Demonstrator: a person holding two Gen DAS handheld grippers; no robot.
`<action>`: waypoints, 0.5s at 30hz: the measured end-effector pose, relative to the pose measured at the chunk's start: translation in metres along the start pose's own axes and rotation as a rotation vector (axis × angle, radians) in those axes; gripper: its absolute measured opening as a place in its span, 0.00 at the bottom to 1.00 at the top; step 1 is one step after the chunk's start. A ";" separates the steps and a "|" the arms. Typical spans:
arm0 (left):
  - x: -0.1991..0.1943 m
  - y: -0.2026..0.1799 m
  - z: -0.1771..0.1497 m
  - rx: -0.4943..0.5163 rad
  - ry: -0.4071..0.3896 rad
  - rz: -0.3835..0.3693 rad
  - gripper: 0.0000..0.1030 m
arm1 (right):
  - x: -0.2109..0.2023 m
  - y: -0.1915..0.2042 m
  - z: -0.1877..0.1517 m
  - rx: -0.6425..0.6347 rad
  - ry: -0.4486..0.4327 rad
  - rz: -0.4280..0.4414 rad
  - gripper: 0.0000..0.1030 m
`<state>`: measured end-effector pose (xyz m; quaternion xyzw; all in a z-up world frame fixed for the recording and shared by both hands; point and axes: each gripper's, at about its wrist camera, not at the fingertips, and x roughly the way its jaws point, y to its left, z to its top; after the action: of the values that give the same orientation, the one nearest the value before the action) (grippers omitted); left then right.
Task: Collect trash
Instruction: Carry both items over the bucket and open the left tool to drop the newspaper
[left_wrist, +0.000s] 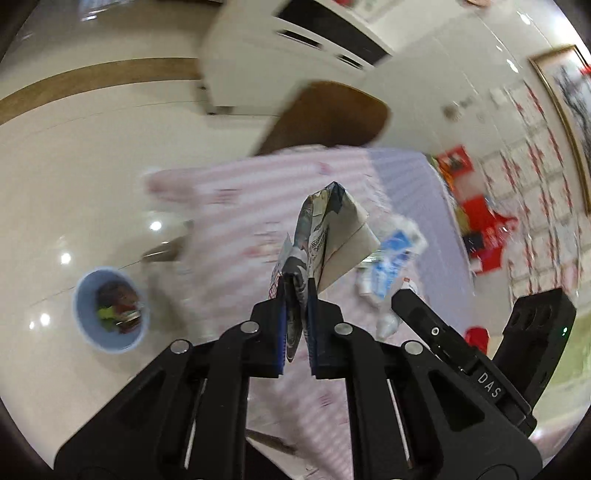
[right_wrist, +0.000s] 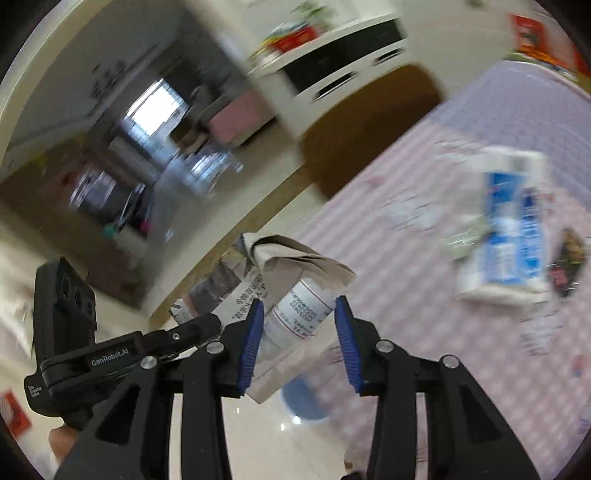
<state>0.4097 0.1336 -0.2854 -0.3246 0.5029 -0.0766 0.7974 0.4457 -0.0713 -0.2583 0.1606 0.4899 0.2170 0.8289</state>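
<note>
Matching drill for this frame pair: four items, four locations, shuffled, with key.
Items:
1. folded newspaper
2. clear bottle
3. blue bin
4. blue-and-white carton

Places:
A. on the floor
B. gripped between the pads of the right gripper
C. on the checked tablecloth
D. clamped in the left gripper

Pairs: 1-D, 2-B, 3-A, 4-C
</note>
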 end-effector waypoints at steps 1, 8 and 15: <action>-0.007 0.014 -0.003 -0.017 -0.005 0.020 0.09 | 0.011 0.012 -0.005 -0.009 0.027 0.019 0.38; -0.034 0.121 -0.029 -0.130 0.014 0.197 0.09 | 0.100 0.084 -0.056 -0.113 0.232 0.058 0.38; -0.018 0.193 -0.049 -0.219 0.106 0.306 0.09 | 0.155 0.105 -0.096 -0.163 0.370 -0.004 0.38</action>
<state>0.3198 0.2698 -0.4006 -0.3246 0.5928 0.0835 0.7323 0.4065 0.1036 -0.3683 0.0494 0.6150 0.2799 0.7355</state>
